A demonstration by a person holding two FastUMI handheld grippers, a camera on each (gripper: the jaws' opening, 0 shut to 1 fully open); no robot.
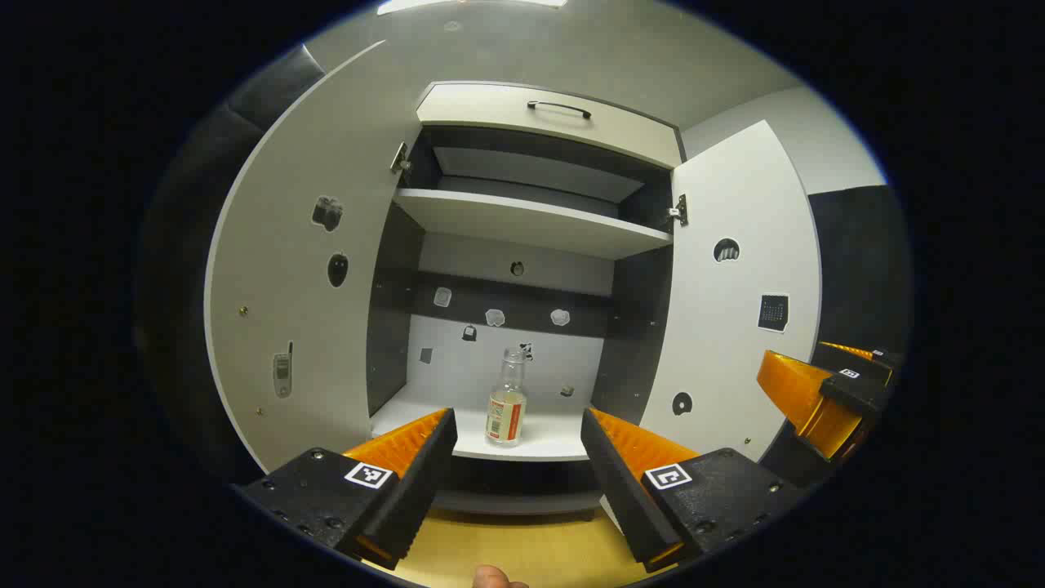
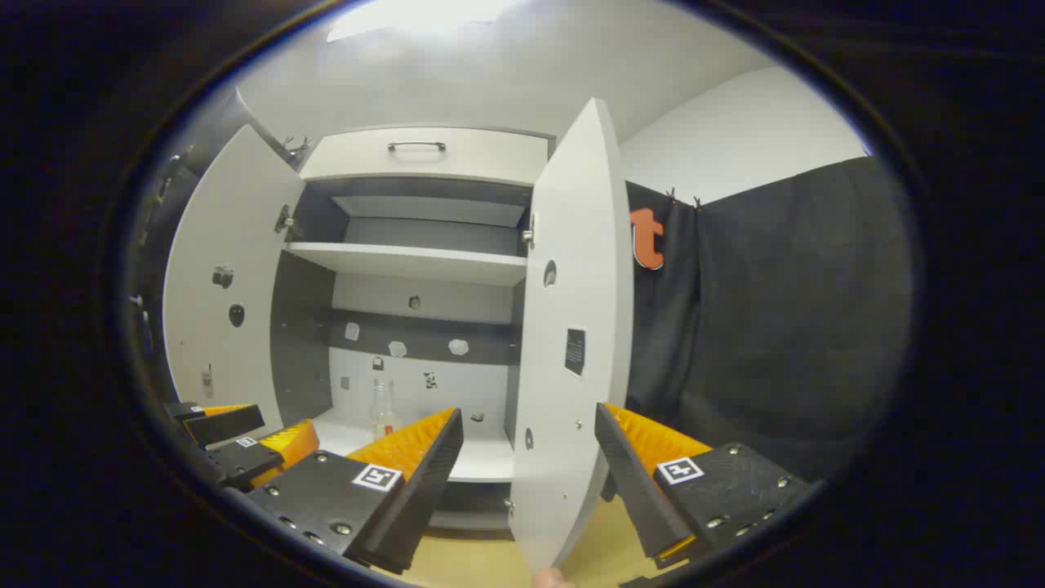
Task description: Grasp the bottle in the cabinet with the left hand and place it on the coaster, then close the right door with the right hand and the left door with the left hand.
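Left door [image 1: 302, 269]: swung wide open. Your left gripper [image 1: 516, 457]: jaws spread wide, holding nothing, lined up on the bottle [image 1: 507, 398], which stands upright on the cabinet's lower shelf [image 1: 555, 445]. Right door [image 2: 571, 327]: open, its edge between the wide, empty jaws of your right gripper [image 2: 529, 457].

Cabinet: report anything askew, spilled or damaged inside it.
Nothing stands out. The bottle stands upright and uncapped on the cabinet's lower shelf, no spill around it. Both doors hang open, as the task expects.
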